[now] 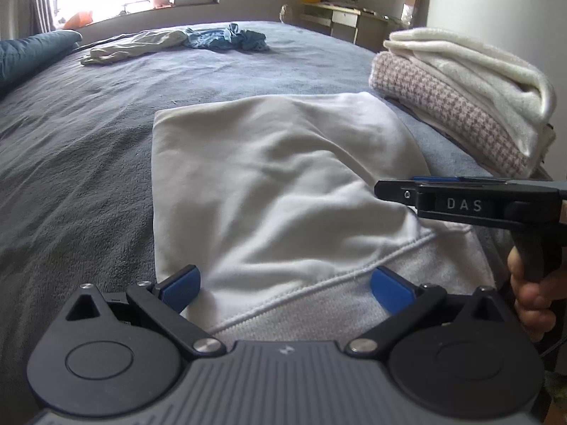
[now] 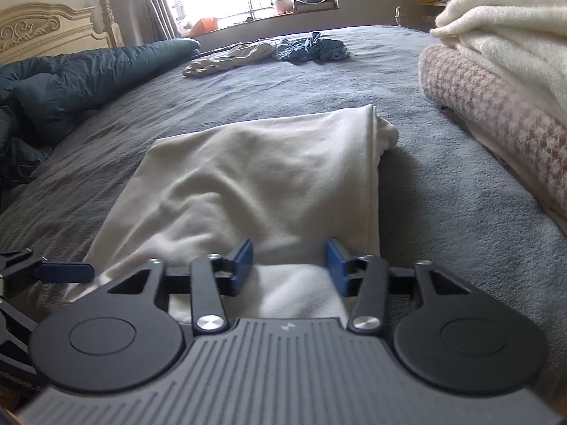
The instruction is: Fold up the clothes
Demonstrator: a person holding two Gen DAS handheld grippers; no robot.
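Left gripper (image 1: 285, 285), right gripper (image 2: 290, 260): black linkages, blue pads, silver screws, ribbed grey body; "DAS" lettering.

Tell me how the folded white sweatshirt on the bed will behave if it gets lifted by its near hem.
The white sweatshirt would probably go floppy: it lies in soft creases. Its folded layers look loose, so lifting one edge would likely undo the fold. The ribbed hem looks thicker, so it may offer a firmer hold.

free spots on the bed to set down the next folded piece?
Bare grey bedcover between the white sweatshirt and the dark duvet, and beyond it up to the beige garment and blue garment. A narrower strip separates the sweatshirt from the folded stack. Crowded: near hem, under both open grippers.
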